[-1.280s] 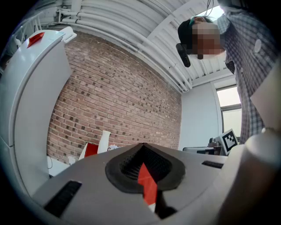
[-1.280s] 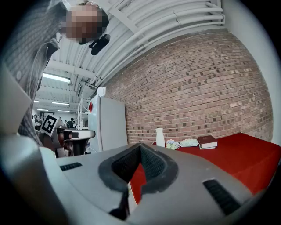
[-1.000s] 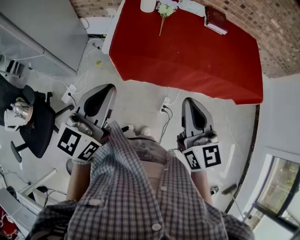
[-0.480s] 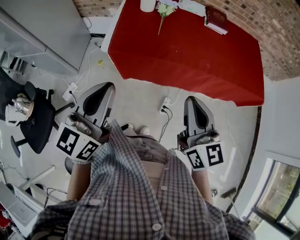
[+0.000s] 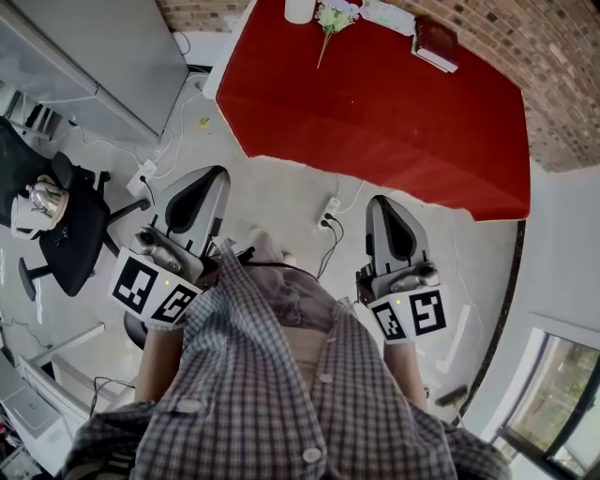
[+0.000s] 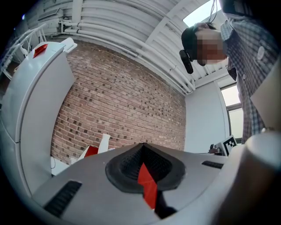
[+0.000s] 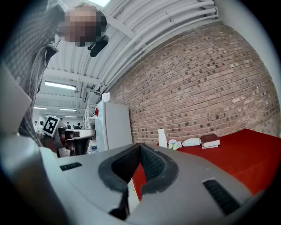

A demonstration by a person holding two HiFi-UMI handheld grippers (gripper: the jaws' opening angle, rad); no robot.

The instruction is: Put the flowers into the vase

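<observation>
The person stands on the floor, well back from a counter draped in red cloth that sits against a brick wall. Both tools are held level at waist height, pointing toward the counter.

The left tool has its jaws pressed together with nothing between them; in its own view only a sliver of red cloth shows beyond the closed tips. The right tool is likewise closed and empty.

The flowers lie flat on the far end of the counter, heads toward the wall and stem pointing back toward the person. The white vase stands upright just to their left, near but not touching. In the right gripper view the flowers sit just right of the vase.

A dark red book lies further right along the far edge. A black chair stands off to the left, and 1 power strip lies on the floor.
</observation>
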